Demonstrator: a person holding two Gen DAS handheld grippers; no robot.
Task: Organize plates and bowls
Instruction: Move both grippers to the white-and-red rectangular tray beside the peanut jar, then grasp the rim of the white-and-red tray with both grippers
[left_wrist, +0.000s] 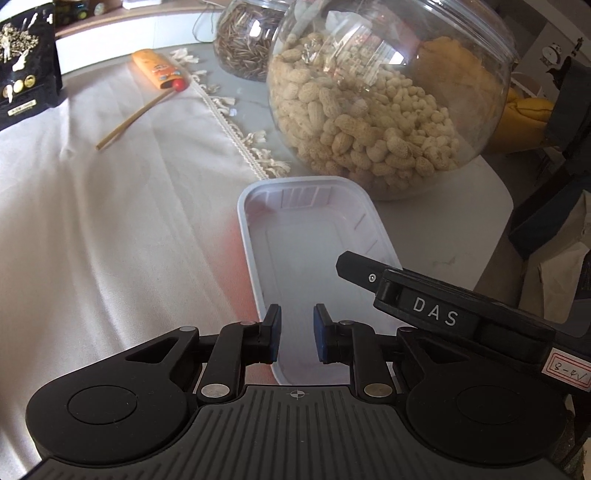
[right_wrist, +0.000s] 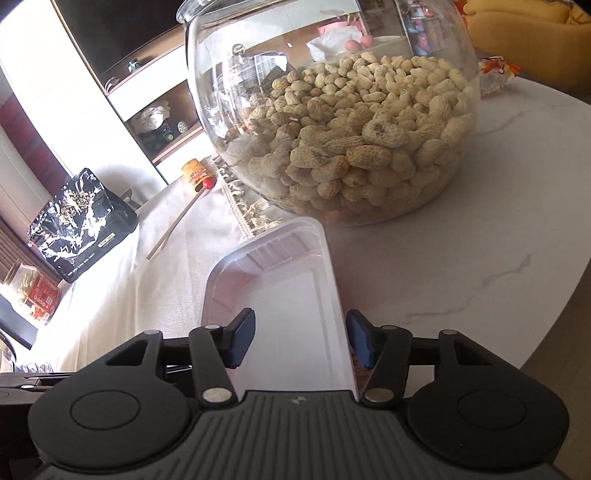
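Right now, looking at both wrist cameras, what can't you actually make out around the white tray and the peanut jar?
- White tray: its near end is hidden under the gripper body in both views.
- Right gripper: whether its fingers touch the tray's walls is unclear.
- Peanut jar: top cut off by the left view's edge.
- Black bag: print too small to read.
- Second jar: partly behind the peanut jar.

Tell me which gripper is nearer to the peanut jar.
Right, probably. The right gripper straddles the white tray's right rim, further toward the peanut jar. The left gripper hangs over the tray's near end.
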